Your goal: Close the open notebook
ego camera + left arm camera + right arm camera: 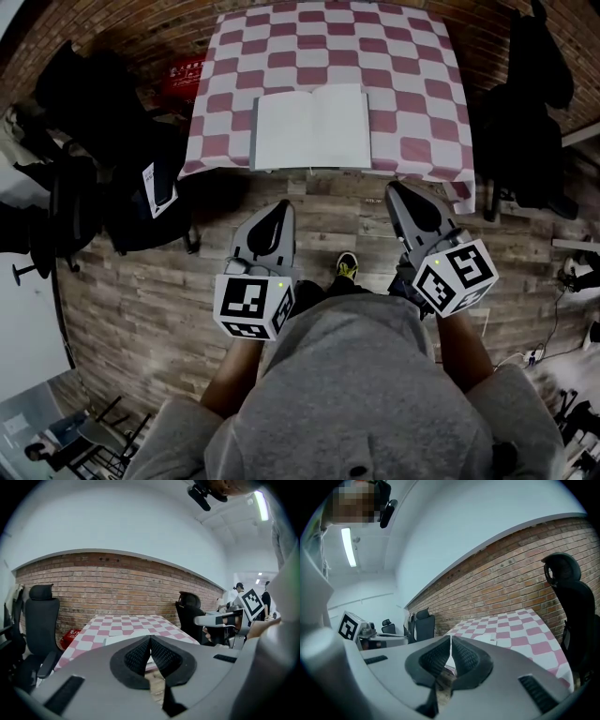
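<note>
An open notebook (312,127) with blank white pages lies flat near the front edge of a table covered in a red-and-white checked cloth (412,66). My left gripper (278,208) hangs over the wooden floor short of the table, its jaws shut with nothing between them. My right gripper (397,190) is also short of the table edge, to the right, jaws shut and empty. In the left gripper view the notebook (123,640) shows just past the fingertips (150,639). In the right gripper view a white corner of the notebook (491,640) peeks beyond the closed gripper (451,638).
Black office chairs stand at the table's left (89,112) and right (525,103). A red box (185,73) sits on the floor by the brick wall. The floor is wooden planks (141,291). The person's shoe (347,267) shows between the grippers.
</note>
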`<state>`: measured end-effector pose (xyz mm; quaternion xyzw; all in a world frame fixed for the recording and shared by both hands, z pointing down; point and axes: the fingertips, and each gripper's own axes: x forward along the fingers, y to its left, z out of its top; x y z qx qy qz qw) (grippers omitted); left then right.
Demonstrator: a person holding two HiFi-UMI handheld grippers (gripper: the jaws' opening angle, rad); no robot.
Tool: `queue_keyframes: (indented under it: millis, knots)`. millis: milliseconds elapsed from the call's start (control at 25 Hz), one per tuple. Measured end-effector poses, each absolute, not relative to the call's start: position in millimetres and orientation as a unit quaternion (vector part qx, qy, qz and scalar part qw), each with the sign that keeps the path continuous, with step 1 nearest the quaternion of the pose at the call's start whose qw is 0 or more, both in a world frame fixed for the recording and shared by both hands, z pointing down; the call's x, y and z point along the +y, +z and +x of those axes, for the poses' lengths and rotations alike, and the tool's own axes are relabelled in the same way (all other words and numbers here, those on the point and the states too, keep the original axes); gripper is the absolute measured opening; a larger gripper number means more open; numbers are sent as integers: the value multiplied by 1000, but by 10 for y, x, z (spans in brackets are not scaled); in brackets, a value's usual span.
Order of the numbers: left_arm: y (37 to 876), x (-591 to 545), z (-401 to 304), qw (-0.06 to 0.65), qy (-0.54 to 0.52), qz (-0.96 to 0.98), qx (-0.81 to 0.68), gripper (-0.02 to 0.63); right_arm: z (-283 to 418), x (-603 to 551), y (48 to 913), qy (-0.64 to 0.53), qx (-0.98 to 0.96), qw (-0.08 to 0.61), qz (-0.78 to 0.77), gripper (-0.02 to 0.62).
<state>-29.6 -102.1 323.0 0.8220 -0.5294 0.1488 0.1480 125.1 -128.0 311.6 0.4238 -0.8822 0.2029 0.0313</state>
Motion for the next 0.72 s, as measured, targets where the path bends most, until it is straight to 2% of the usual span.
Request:
queue_keyframes:
  millis: [720]
  knots:
    - [3167, -1100, -486, 134, 144, 805, -559, 11, 1140, -1336, 3105, 204, -889, 24, 409, 32]
